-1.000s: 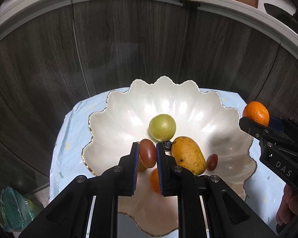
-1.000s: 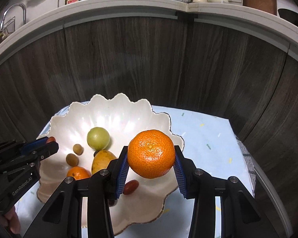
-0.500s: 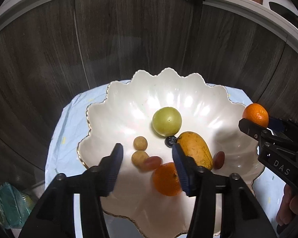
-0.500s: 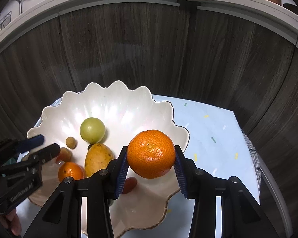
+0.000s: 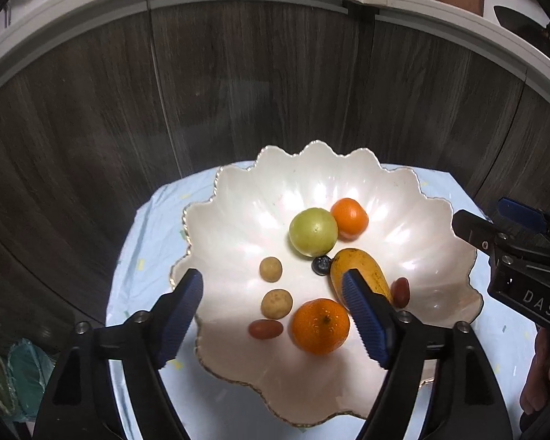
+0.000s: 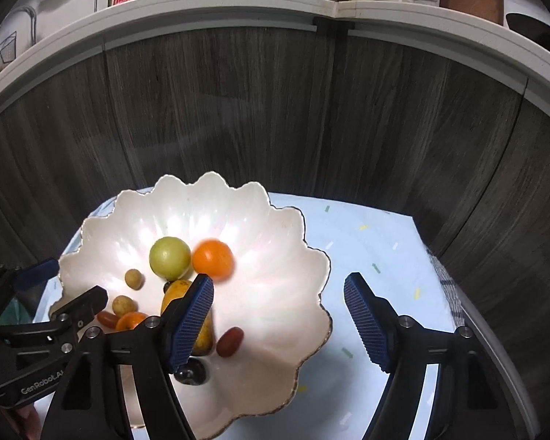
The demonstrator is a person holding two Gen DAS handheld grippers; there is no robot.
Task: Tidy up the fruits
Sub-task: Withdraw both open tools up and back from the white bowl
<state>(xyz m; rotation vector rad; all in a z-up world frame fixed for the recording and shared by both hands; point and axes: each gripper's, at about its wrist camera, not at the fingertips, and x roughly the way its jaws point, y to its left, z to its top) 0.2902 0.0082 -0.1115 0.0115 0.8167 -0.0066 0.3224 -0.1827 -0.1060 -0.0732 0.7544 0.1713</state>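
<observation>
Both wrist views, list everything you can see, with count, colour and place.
bowl: one, white, scalloped, on the cloth
cloth: one, pale blue, under the bowl
tangerines: two, orange, one near, one far in bowl
green fruit: one, beside far tangerine
mango: one, yellow, in bowl
small brown fruits: two, in bowl
small red fruits: two, in bowl
dark berries: two, in bowl
cabinet doors: dark wood, behind
left gripper: jaws opening, empty
right gripper: jaws opening, empty
</observation>
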